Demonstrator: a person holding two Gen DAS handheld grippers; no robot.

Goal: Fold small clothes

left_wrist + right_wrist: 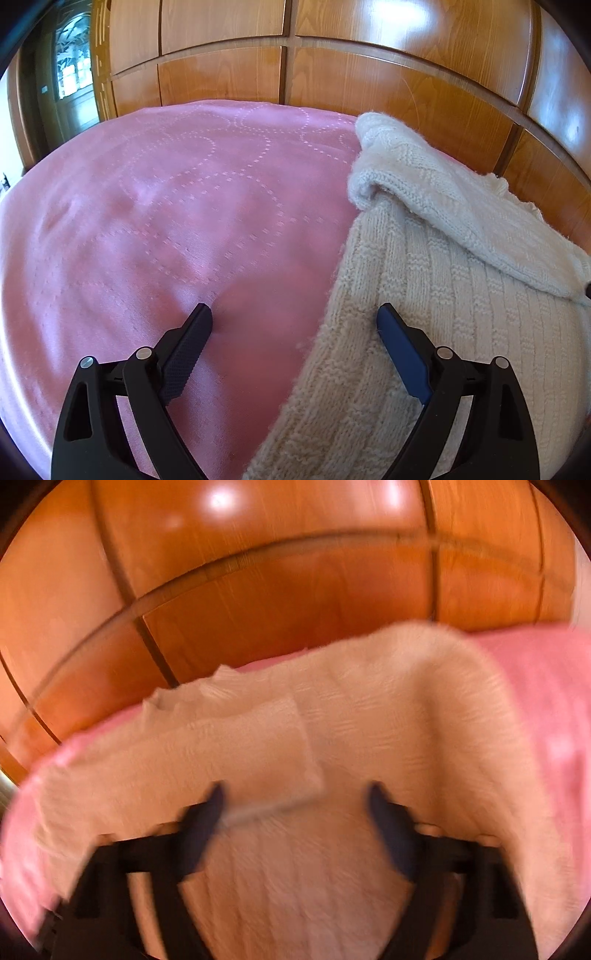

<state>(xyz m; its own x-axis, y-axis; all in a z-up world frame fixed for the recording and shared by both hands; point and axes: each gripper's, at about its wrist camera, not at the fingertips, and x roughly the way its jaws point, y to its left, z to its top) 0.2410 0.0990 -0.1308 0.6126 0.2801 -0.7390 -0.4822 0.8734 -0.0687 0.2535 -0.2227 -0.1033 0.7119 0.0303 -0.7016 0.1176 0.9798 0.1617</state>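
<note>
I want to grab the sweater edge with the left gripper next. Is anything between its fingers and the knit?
Nothing visible. The left gripper stands open straddling the cream sweater's edge, one finger over the pink bedspread, the other over the knit. The folded sleeve lies farther off.

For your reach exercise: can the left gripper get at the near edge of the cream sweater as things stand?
Probably yes. The left gripper is open and straddles the sweater edge on the pink bedspread, with nothing between them.
</note>
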